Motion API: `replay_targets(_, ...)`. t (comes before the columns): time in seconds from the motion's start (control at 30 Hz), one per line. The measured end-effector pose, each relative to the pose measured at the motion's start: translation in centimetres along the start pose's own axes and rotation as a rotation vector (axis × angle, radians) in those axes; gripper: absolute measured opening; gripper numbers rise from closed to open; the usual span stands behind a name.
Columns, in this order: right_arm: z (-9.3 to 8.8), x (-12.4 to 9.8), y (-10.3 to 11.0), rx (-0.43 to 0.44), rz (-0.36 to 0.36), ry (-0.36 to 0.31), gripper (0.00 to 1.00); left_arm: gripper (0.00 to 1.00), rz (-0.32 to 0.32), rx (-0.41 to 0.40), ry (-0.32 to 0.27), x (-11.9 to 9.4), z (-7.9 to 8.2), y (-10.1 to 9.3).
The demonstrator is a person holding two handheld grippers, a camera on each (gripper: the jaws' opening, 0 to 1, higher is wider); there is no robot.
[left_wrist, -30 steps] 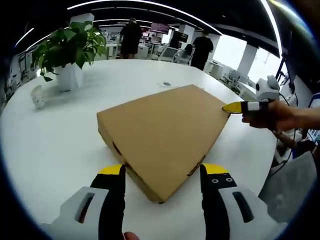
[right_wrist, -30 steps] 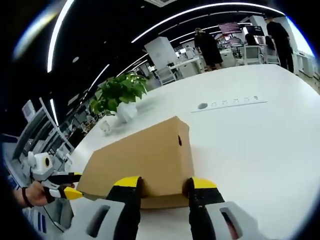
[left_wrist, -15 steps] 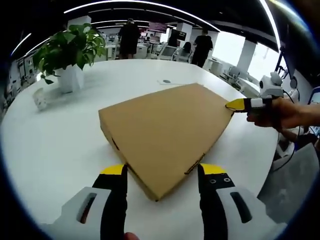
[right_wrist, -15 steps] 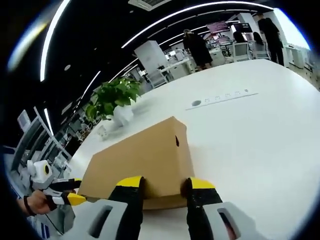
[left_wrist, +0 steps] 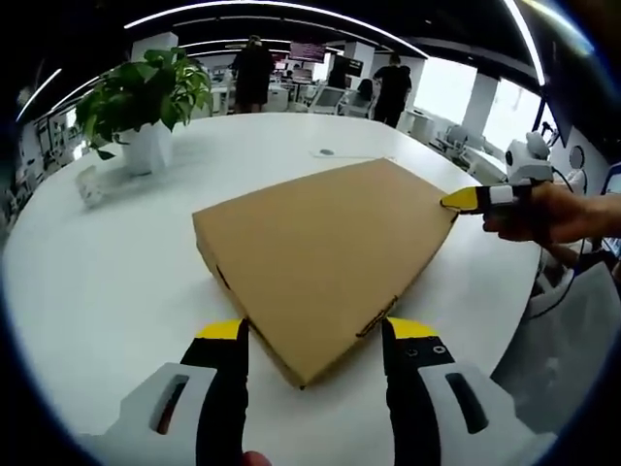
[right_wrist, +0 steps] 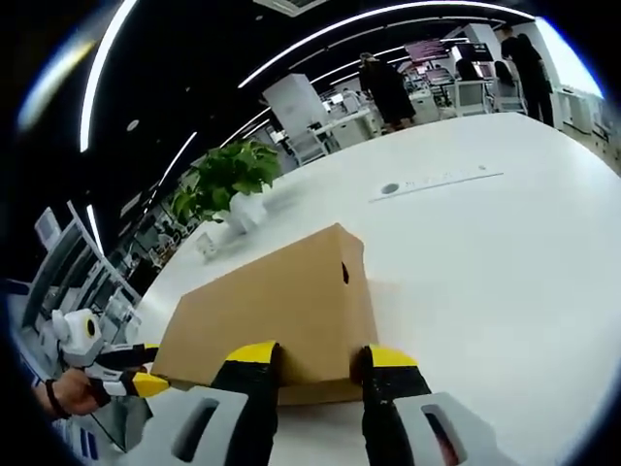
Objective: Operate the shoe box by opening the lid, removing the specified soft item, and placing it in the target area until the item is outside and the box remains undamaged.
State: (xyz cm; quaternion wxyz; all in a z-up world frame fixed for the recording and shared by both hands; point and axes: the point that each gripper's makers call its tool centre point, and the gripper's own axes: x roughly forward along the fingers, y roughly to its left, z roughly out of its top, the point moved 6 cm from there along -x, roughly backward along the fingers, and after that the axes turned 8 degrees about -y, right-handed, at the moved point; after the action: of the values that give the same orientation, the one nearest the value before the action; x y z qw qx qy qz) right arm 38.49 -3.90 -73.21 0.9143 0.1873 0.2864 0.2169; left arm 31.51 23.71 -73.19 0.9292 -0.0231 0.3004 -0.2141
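Shoe box [left_wrist: 320,257] lid closed, L gripper [left_wrist: 312,332] & R gripper [right_wrist: 315,357] spread, maybe touching corners.

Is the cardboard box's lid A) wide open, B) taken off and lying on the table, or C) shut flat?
C: the shoe box has its brown lid lying flat and closed on the white table, with both grippers' fingers at its edges.

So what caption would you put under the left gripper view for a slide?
Open left gripper faces a closed cardboard shoe box on a white table; the right gripper meets its far corner.
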Motion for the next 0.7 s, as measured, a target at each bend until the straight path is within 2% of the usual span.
replay_targets(0.27, -0.7, -0.1, 0.3, -0.006, 0.011, 0.016, 0.30, 0.56, 0.001, 0.007, 0.013, -1.7, -1.1, 0.3)
replay_targets(0.6, -1.6, -0.7, 0.8, -0.011, 0.027, 0.032, 0.30, 0.55, -0.007, 0.023, 0.027, -2.7, -1.7, 0.3)
replay_targets(0.7, -1.5, -0.7, 0.7, -0.055, 0.060, 0.035, 0.30, 0.55, -0.009, 0.024, 0.024, -2.7, -1.7, 0.4)
